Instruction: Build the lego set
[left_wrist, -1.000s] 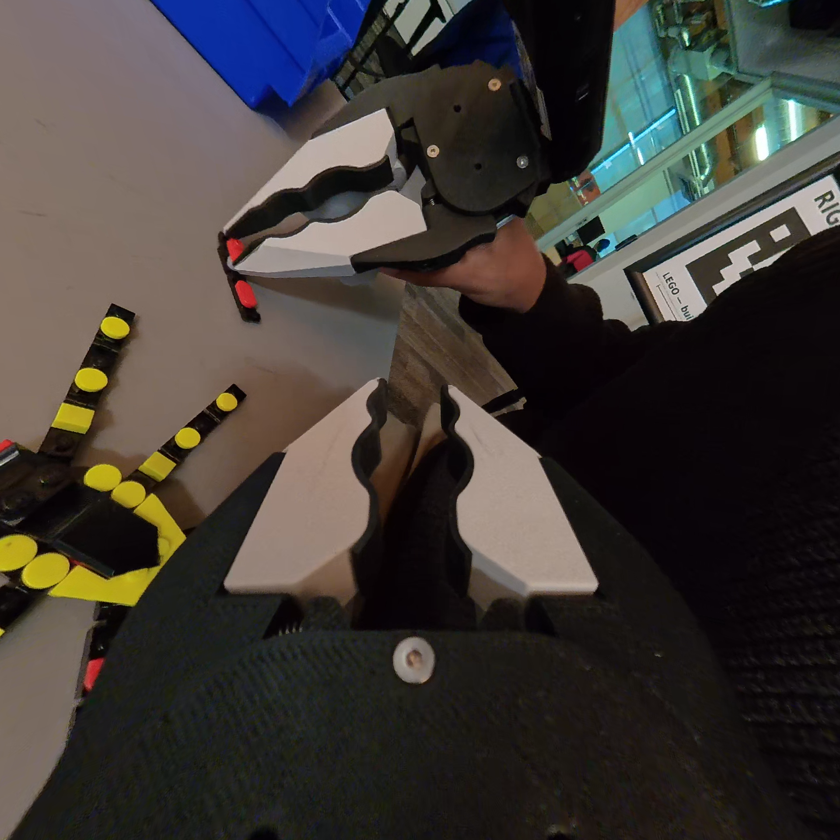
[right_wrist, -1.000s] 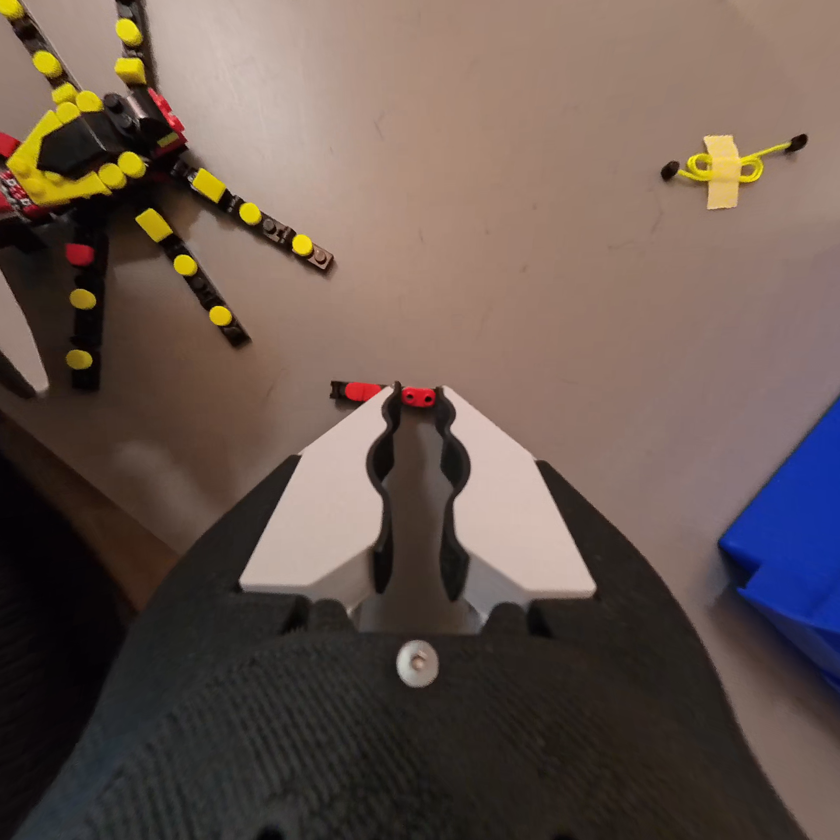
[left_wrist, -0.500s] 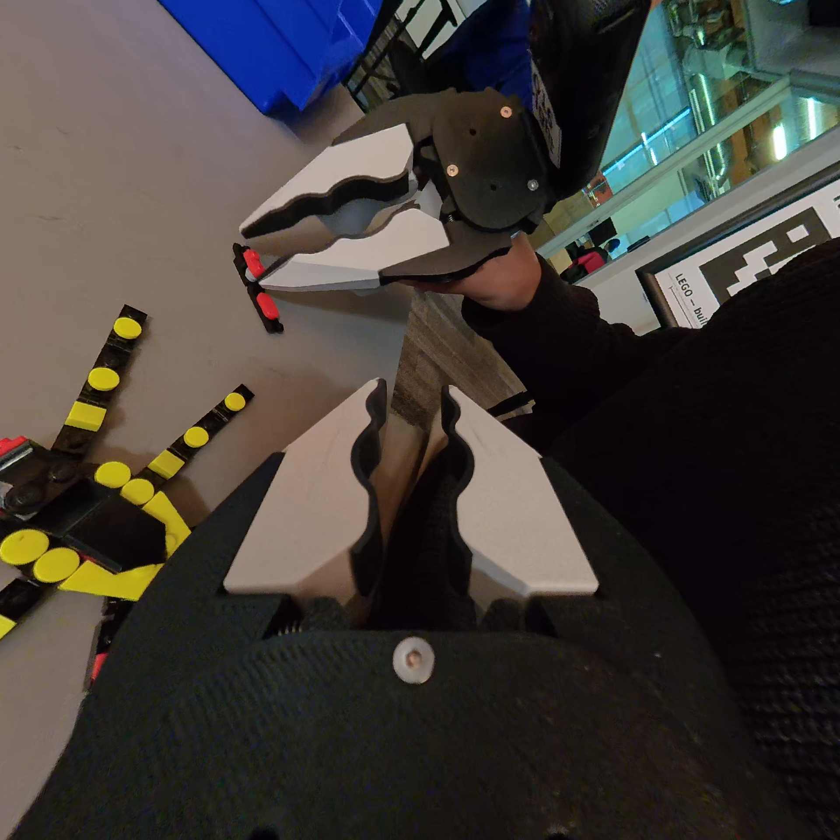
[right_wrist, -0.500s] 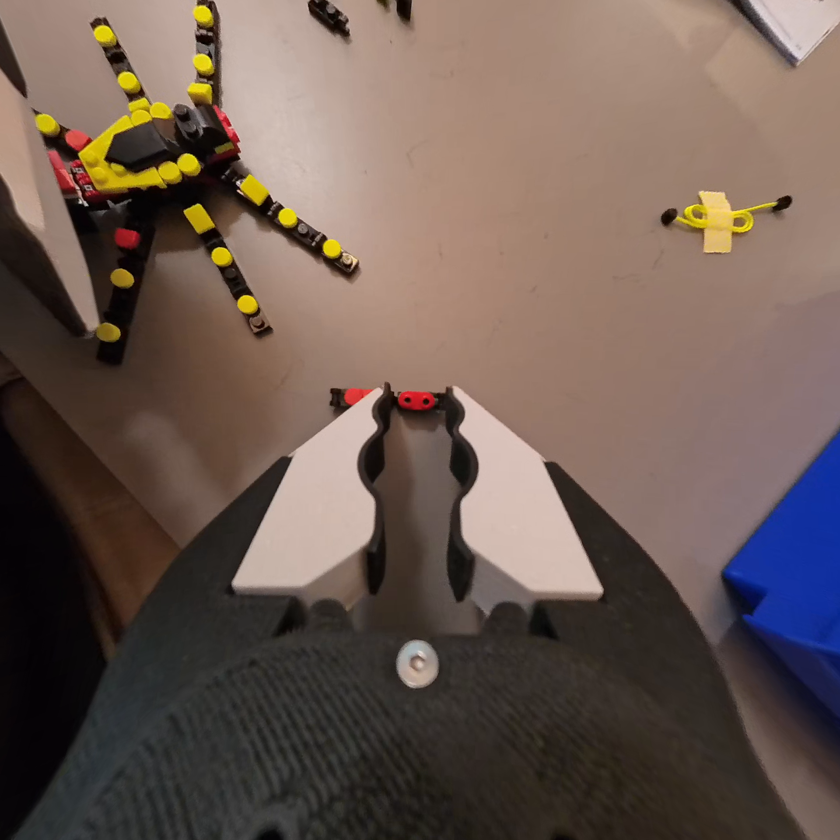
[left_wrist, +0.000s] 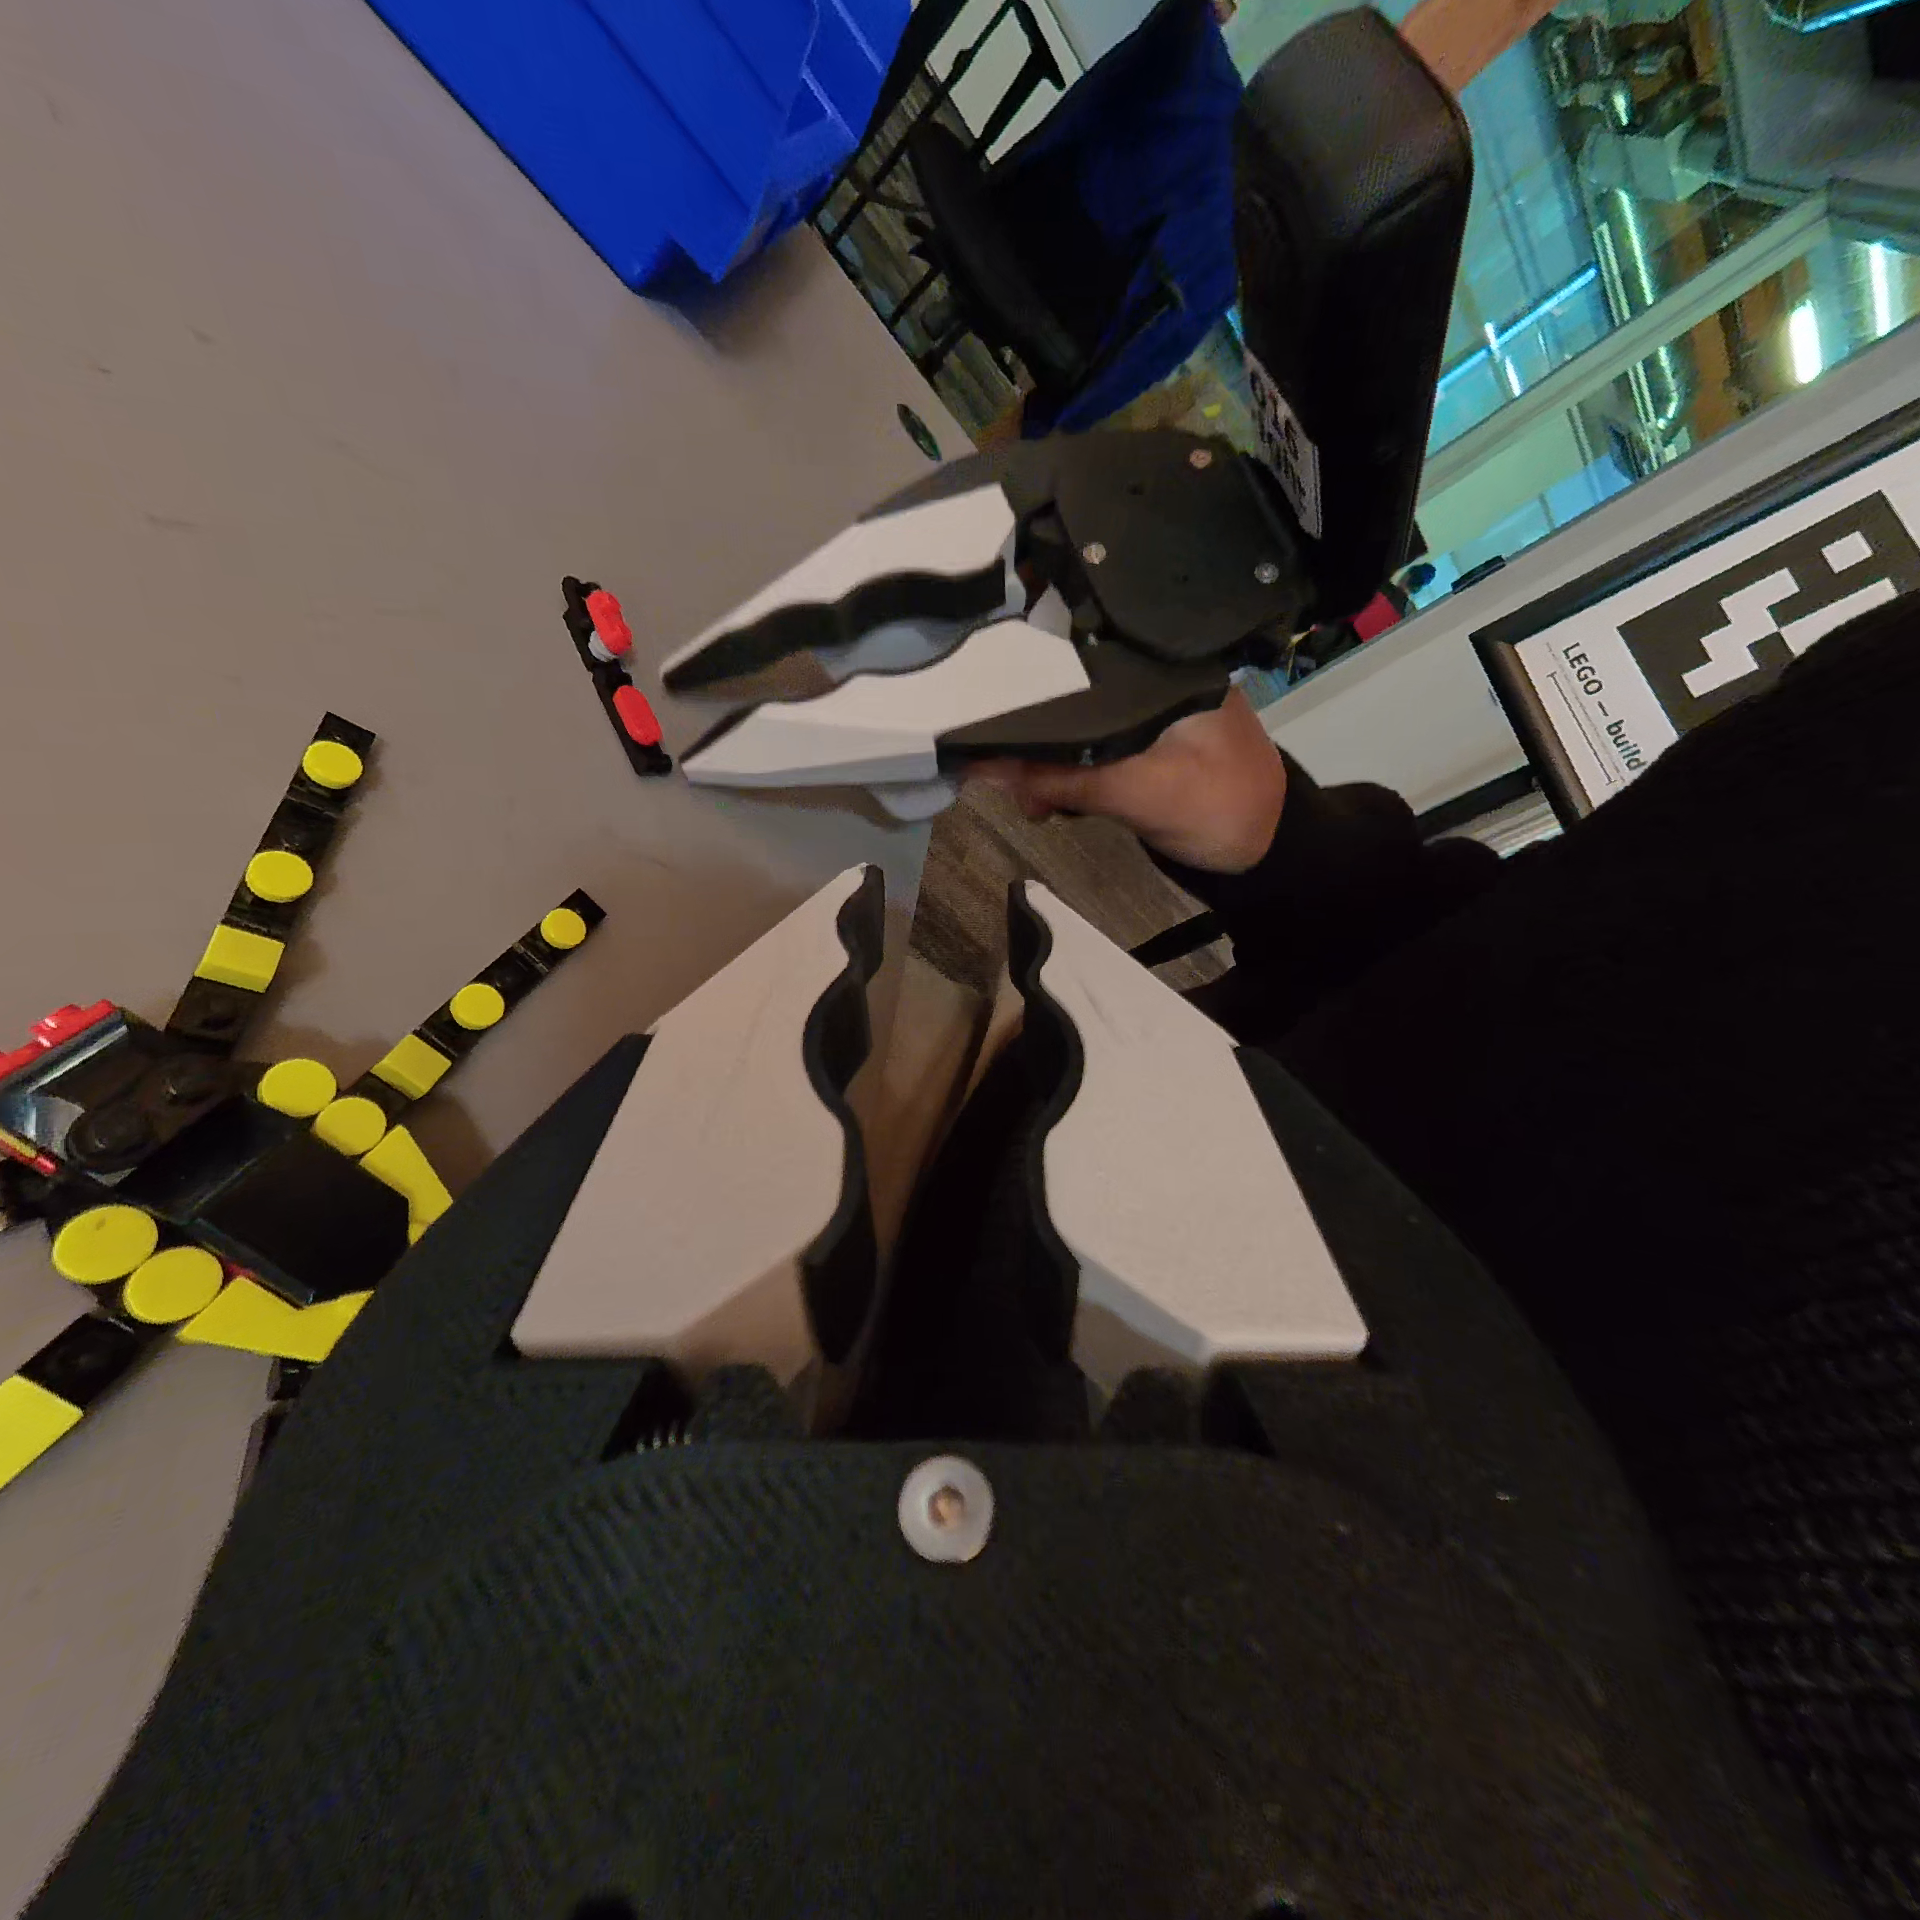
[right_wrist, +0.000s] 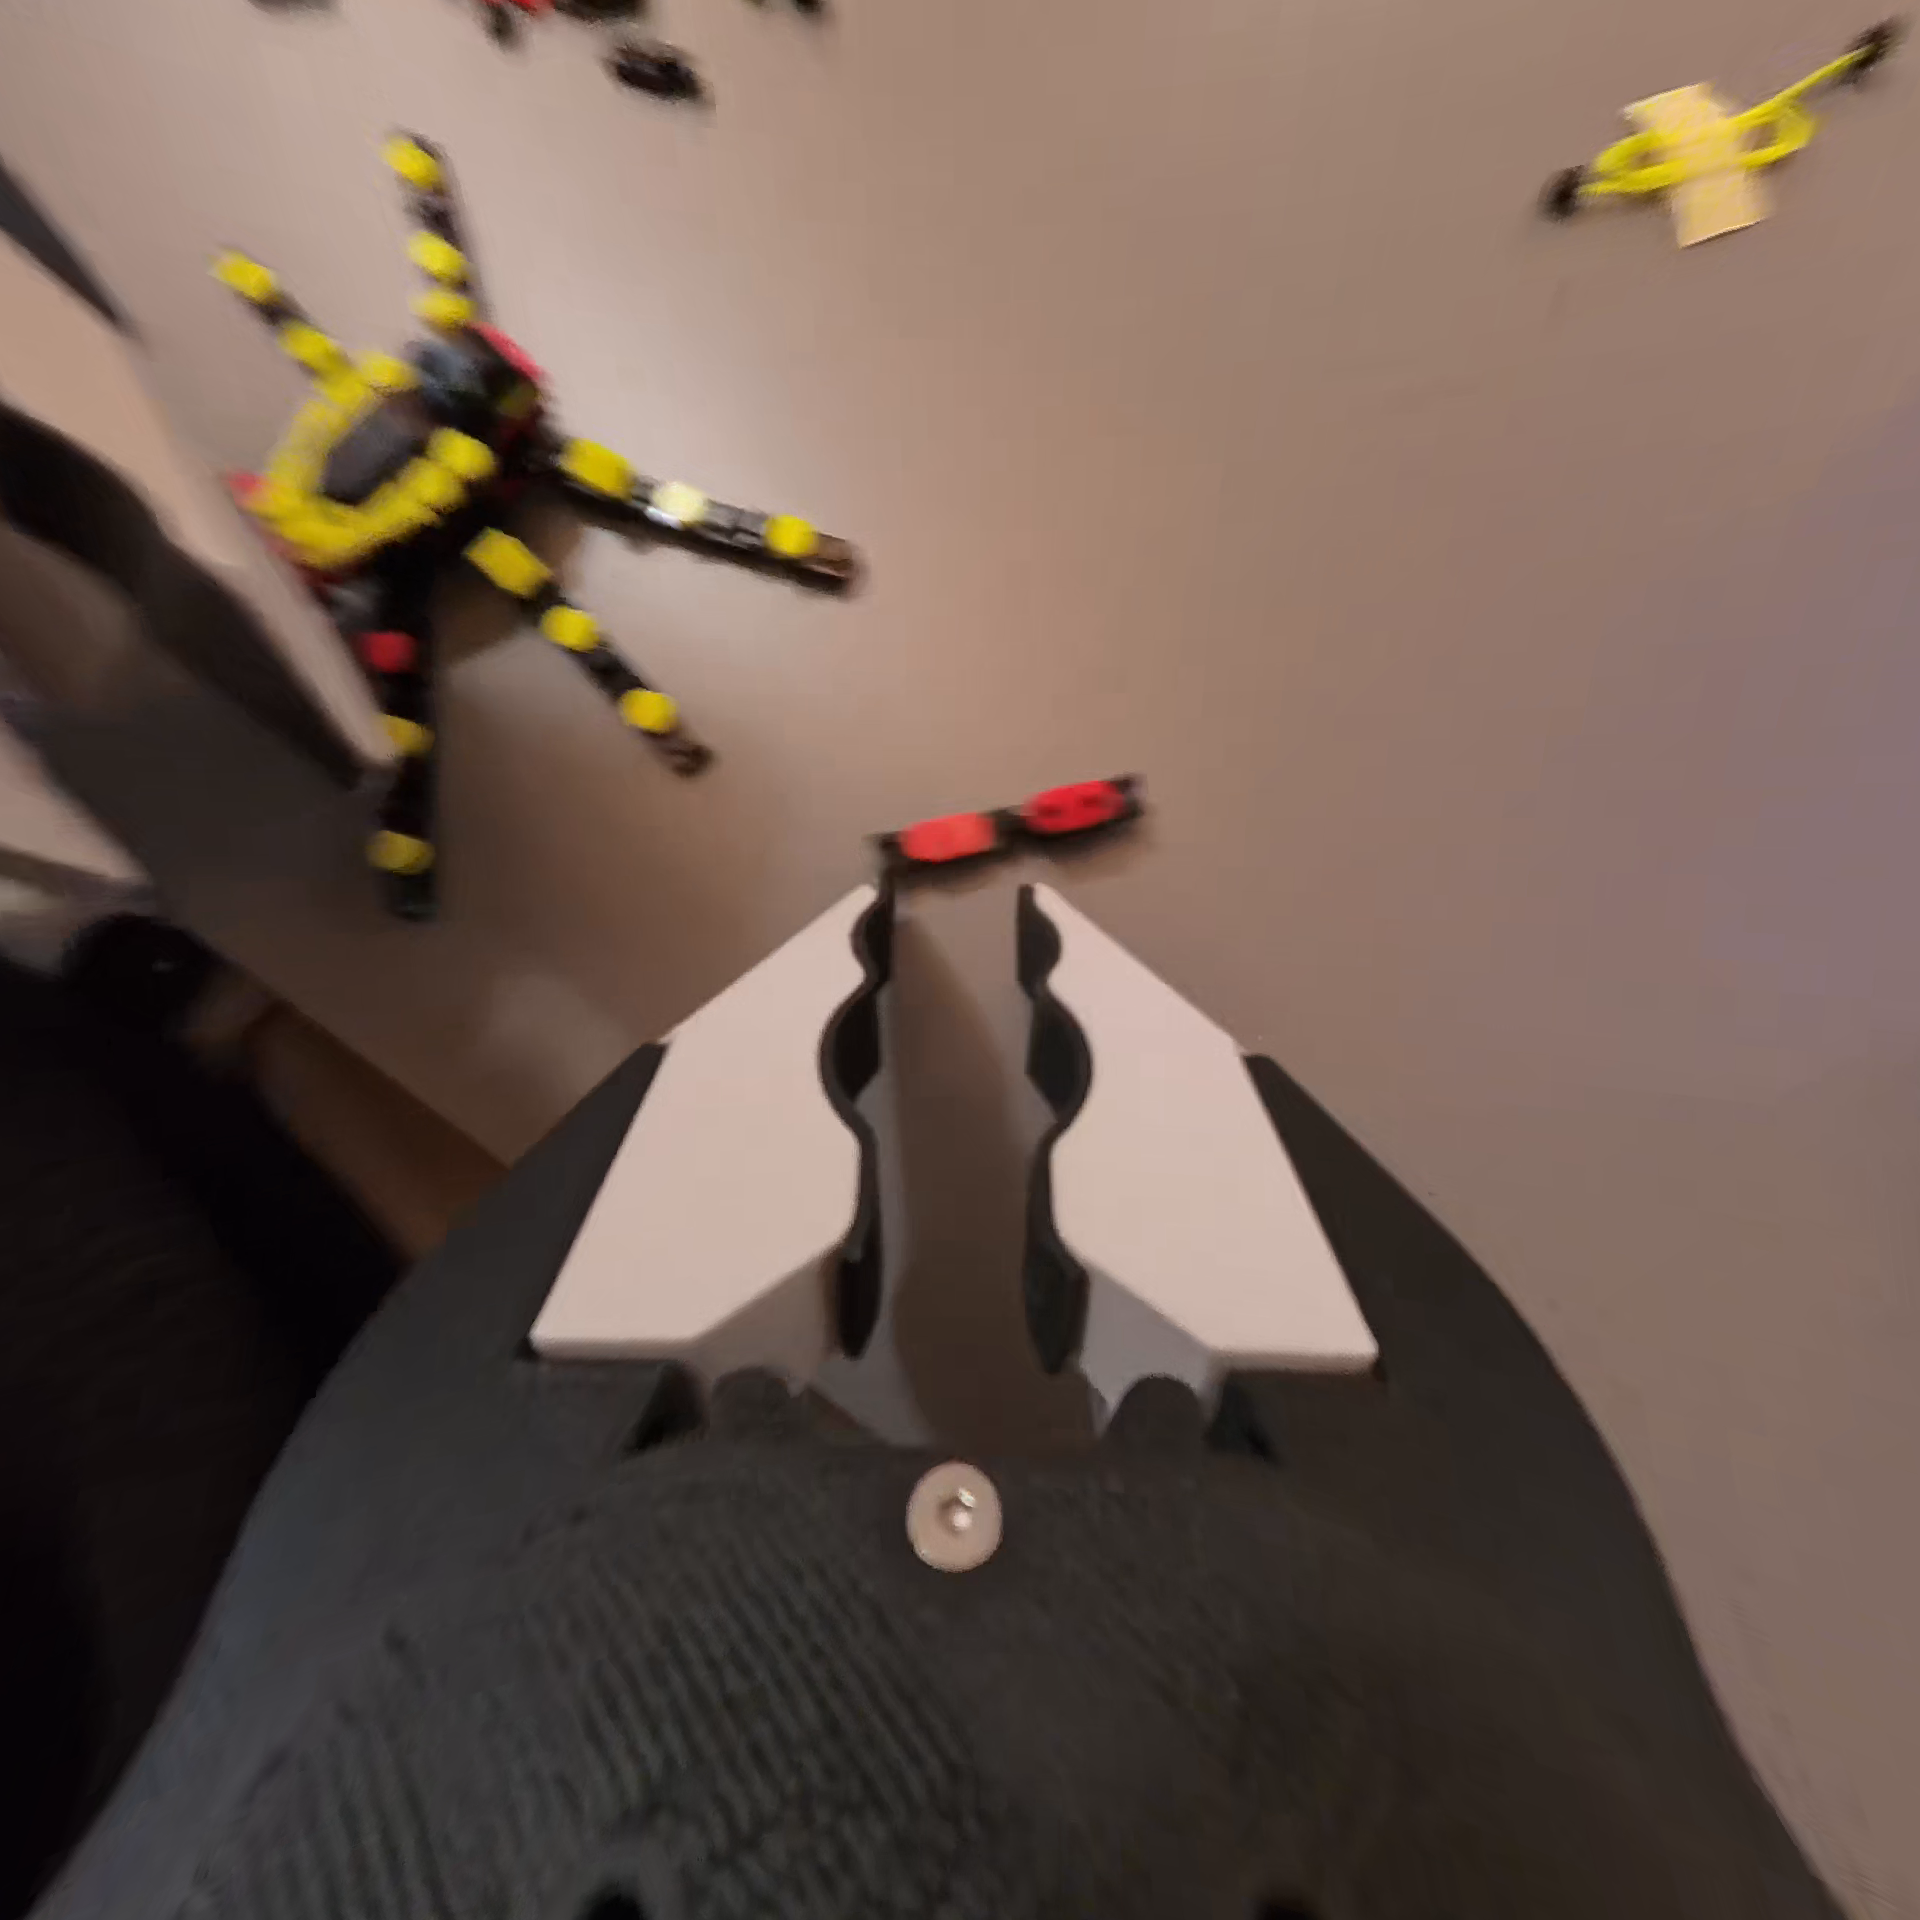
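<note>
A short black strip with two red pieces (right_wrist: 1008, 821) lies on the grey table just beyond my right gripper (right_wrist: 948, 899), which is open and empty; the view is blurred. In the left wrist view the same strip (left_wrist: 615, 675) lies just ahead of the right gripper's (left_wrist: 677, 722) parted tips. The black and yellow spider-like model (left_wrist: 208, 1174) lies flat at the left, its legs spread; it also shows in the right wrist view (right_wrist: 416, 468). My left gripper (left_wrist: 945, 894) is open and empty over the table's near edge, beside the model.
A blue bin (left_wrist: 644, 125) stands at the far side of the table. A black chair (left_wrist: 1340, 260) is beyond the edge. A yellow cord taped with beige tape (right_wrist: 1704, 156) lies far right. Loose dark pieces (right_wrist: 655, 73) lie at the back.
My right gripper has opened, let go of the red and black strip and drawn back from it. The strip now lies free on the table. The left gripper stays open.
</note>
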